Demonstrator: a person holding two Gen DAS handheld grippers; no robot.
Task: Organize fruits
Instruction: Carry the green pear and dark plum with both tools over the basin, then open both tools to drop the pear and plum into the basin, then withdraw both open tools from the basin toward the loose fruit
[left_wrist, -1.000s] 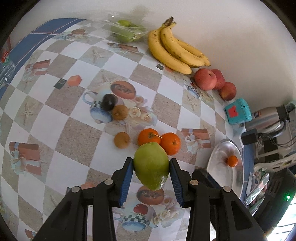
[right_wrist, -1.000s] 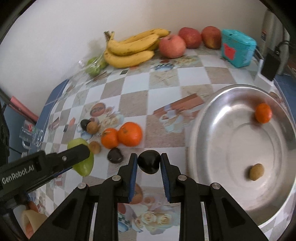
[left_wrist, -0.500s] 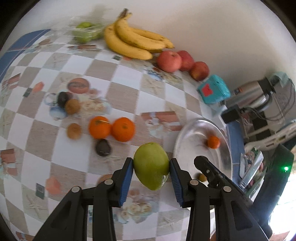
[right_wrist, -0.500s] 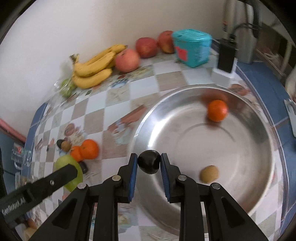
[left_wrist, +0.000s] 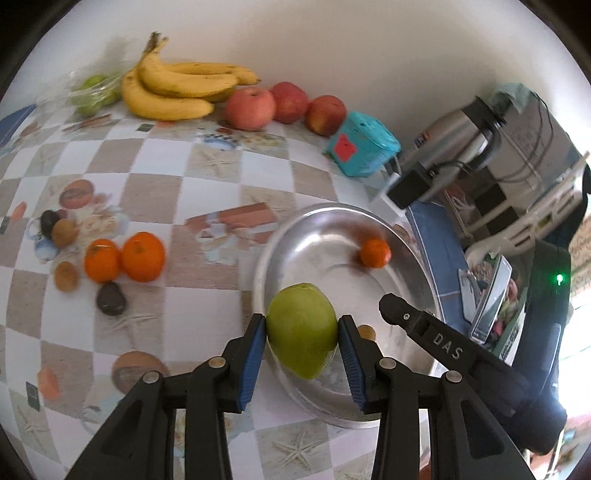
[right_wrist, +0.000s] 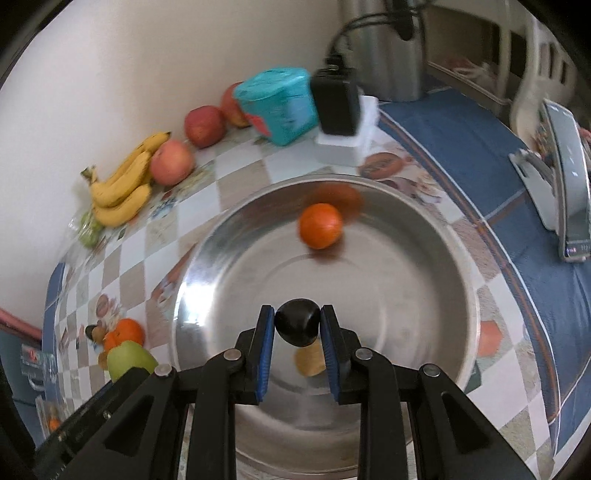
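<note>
My left gripper (left_wrist: 302, 326) is shut on a green mango (left_wrist: 301, 330), held above the near left rim of a steel bowl (left_wrist: 321, 229). Over the bowl's middle (right_wrist: 424, 236), my right gripper (right_wrist: 297, 325) is shut on a small dark fruit (right_wrist: 297, 325). One orange (right_wrist: 320, 225) lies in the bowl, and a small brown fruit (right_wrist: 309, 362) shows just under the dark fruit. On the tablecloth to the left lie two oranges (left_wrist: 123, 255), a dark fruit (left_wrist: 109, 299) and small brown fruits (left_wrist: 64, 232). The green mango (right_wrist: 129, 359) also shows at the lower left in the right wrist view.
Bananas (left_wrist: 177, 88), three red apples (left_wrist: 284, 105) and bagged green fruit (left_wrist: 92, 94) line the wall. A teal box (left_wrist: 364, 149), a black adapter (right_wrist: 336, 105) on a white block and a steel kettle (left_wrist: 465, 131) stand behind the bowl. A phone (right_wrist: 565, 177) rests on the blue cloth edge at right.
Both grippers have swung to the right with their fruits. The dark fruit went from over the tablecloth to over the bowl's middle, and the mango reached the bowl's left rim.
</note>
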